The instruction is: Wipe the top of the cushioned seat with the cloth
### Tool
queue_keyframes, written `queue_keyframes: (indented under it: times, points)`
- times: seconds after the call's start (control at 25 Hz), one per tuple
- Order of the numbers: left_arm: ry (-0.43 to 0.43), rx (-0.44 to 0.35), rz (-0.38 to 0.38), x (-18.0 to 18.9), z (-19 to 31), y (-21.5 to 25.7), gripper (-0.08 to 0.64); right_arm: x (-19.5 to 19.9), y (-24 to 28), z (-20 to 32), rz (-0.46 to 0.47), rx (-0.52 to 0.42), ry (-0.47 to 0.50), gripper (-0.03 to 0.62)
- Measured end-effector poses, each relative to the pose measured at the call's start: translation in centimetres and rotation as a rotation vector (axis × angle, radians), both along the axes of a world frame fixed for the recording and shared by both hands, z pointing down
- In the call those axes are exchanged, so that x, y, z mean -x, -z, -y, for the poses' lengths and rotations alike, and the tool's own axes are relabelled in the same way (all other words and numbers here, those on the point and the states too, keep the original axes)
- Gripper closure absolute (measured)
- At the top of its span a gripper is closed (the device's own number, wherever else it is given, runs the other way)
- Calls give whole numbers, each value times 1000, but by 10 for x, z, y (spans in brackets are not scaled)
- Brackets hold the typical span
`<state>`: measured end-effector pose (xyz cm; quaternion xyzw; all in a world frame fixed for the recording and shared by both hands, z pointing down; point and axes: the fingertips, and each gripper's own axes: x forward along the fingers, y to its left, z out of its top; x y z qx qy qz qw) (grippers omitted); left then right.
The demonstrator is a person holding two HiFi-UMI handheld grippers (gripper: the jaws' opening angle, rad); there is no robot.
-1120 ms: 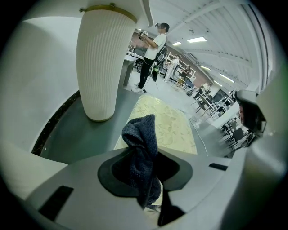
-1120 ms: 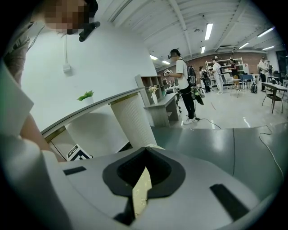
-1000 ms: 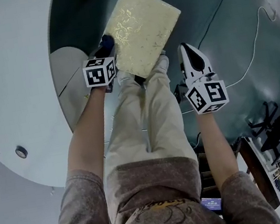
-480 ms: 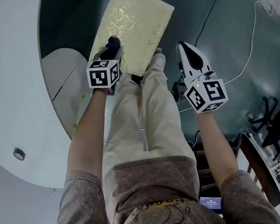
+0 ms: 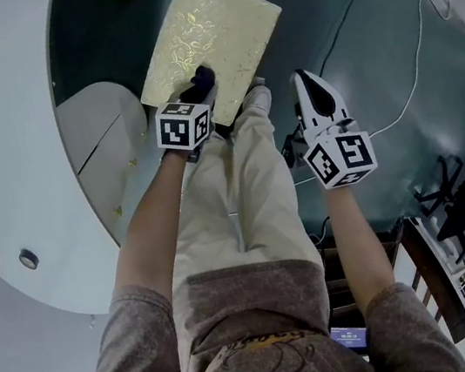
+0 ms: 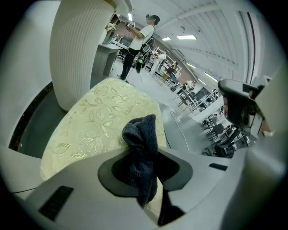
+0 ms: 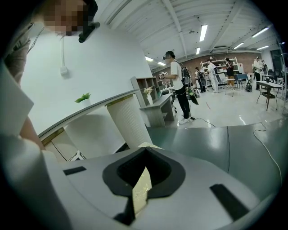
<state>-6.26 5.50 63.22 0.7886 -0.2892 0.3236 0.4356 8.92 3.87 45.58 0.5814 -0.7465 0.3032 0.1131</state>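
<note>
Cushioned seat (image 5: 216, 33): one, pale gold with a leaf pattern, stood on the dark floor (image 5: 350, 46) just ahead of the person's feet.
Cloth (image 5: 201, 79): one, dark blue and bunched, over the seat's near end; whether it touched could not be told.
Left gripper (image 5: 197, 94): jaws clamped on the cloth.
Right gripper (image 5: 309, 81): jaws closed together, nothing between them, beside the seat's right side, over the floor.
Grippers: two.
</note>
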Motion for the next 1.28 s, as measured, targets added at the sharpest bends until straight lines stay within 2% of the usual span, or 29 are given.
queue_keyframes:
  times: [0.28, 0.96, 1.28]
  points:
    - [-79, 17, -23, -26, -20, -2, 460, -8, -2, -6, -3, 2, -8, 586]
    - [-161, 102, -76, -79, -65, -3, 460, -21, -5, -13, 0, 2, -16, 586]
    - [-162, 106, -103, -84, -76, 20, 460, -22, 3, -13, 3, -9, -16, 586]
